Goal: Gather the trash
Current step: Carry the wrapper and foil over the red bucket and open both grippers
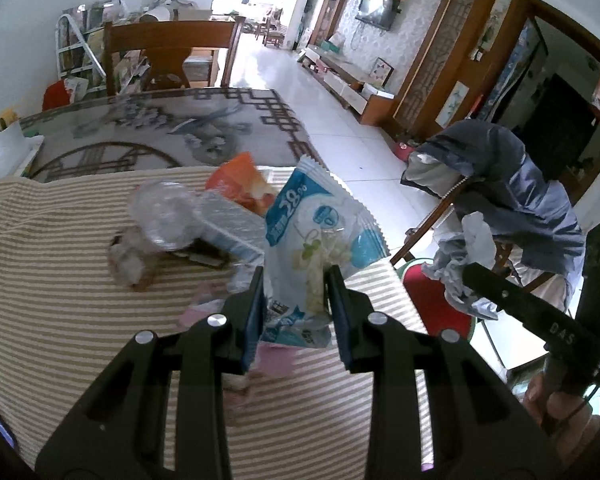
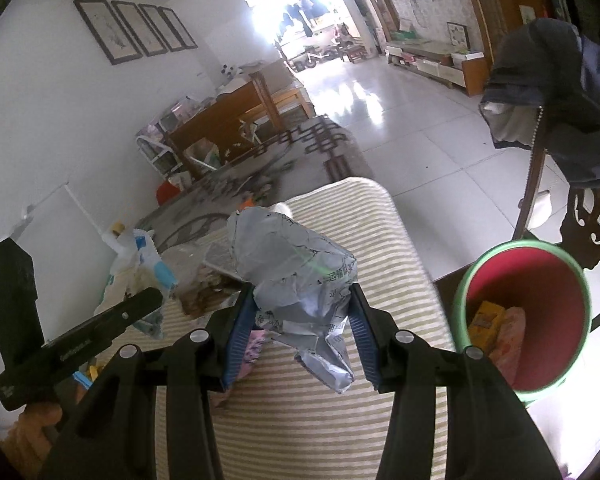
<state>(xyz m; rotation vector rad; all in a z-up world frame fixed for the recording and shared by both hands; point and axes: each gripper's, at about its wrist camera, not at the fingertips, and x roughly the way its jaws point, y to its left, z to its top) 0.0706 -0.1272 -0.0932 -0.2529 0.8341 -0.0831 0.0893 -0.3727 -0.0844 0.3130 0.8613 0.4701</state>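
Left gripper (image 1: 296, 292) clenched on a blue-and-white snack wrapper (image 1: 320, 232), 2 blue ribbed pads (image 1: 256, 320) pinching its lower half; wrapper upright, glossy plastic, serrated along the top edge, lifted above the striped cloth (image 1: 60, 300). Right gripper (image 2: 302, 320) clamped on a crumpled silver foil bag (image 2: 296, 272), creased and dull-shiny with small printed text, one loose corner hanging below the pads, likewise held over the striped cloth.

Cloth itself: soft woven fabric in narrow beige and cream bands, slightly wrinkled, draped over the table edge. Near its middle, behind the blue-and-white wrapper, a heap of leftover trash: a clear crinkled plastic cup (image 1: 164, 216), blurred, lying on its side; touching it, a flat foil-backed blister sheet (image 1: 228, 220); beyond that, an orange packet (image 1: 240, 184). Pink scraps (image 1: 276, 360) on the cloth just under the left gripper.

Off the cloth's right edge, down on the floor, a round bin (image 2: 464, 312), red inside with a pale green rim, already holding a yellow carton (image 2: 486, 320) and a pinkish wrapper (image 2: 512, 336).

Past the cloth's far edge, patterned grey table surface (image 1: 160, 128) with dark fretwork border, glossy. Right of the bin, a dark carved wooden chair (image 2: 588, 216) draped with a blue-grey jacket (image 2: 560, 92).
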